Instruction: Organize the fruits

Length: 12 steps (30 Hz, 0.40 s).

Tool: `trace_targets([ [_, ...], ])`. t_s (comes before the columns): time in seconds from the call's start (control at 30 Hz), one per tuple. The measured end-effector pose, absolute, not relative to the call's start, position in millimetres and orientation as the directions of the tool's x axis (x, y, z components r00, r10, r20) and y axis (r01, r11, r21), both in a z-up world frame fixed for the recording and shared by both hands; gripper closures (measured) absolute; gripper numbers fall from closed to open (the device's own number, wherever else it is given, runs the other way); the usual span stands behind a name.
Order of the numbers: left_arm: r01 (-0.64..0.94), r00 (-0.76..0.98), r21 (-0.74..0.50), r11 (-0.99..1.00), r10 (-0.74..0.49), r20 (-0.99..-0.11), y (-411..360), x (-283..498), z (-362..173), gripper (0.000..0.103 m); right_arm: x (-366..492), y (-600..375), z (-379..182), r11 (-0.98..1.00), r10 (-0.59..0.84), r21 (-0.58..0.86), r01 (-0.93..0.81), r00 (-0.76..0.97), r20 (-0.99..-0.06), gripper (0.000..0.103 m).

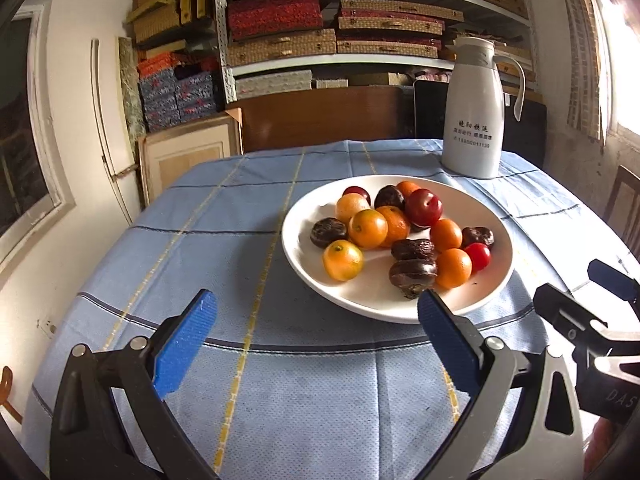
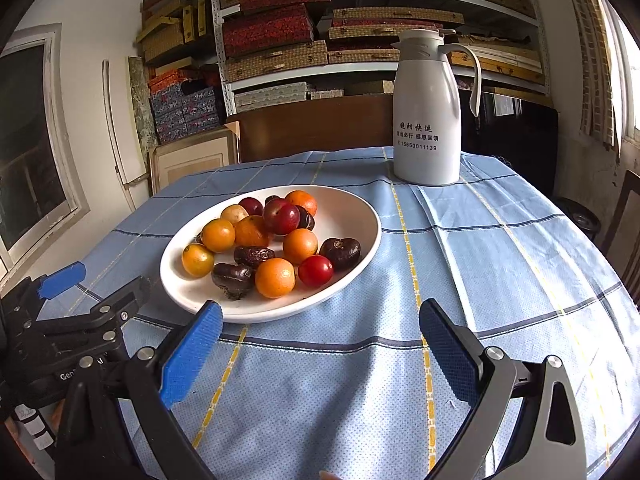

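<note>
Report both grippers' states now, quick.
Left gripper: open, holding nothing, short of the plate.
Right gripper: open, holding nothing, over the tablecloth.

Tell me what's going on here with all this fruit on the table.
A person holds a two-finger gripper in each hand over a table with a blue checked cloth. Both the left gripper and the right gripper are open and empty, hovering short of a white plate. The plate holds mixed fruit: small oranges, red plums, a cherry tomato and dark wrinkled fruits, all still jumbled together. A white thermos jug stands behind. Sorting has not visibly started.
</note>
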<state>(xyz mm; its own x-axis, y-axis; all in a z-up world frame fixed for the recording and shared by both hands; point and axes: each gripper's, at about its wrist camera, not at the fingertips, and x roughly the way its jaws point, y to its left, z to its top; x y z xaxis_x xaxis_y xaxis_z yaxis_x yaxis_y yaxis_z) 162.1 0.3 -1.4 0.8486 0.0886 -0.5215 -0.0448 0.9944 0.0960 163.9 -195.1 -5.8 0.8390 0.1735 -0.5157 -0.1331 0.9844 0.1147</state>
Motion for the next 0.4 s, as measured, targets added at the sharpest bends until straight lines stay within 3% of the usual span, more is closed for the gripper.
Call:
trace_targets([
  [0.4,0.010,0.843,0.066,0.998,0.027,-0.537,-2.9,164.1,-1.0,0.005,164.2,-195.5,-5.8,0.984,0.174,0.114,-0.134,0.839,-0.516,0.004],
])
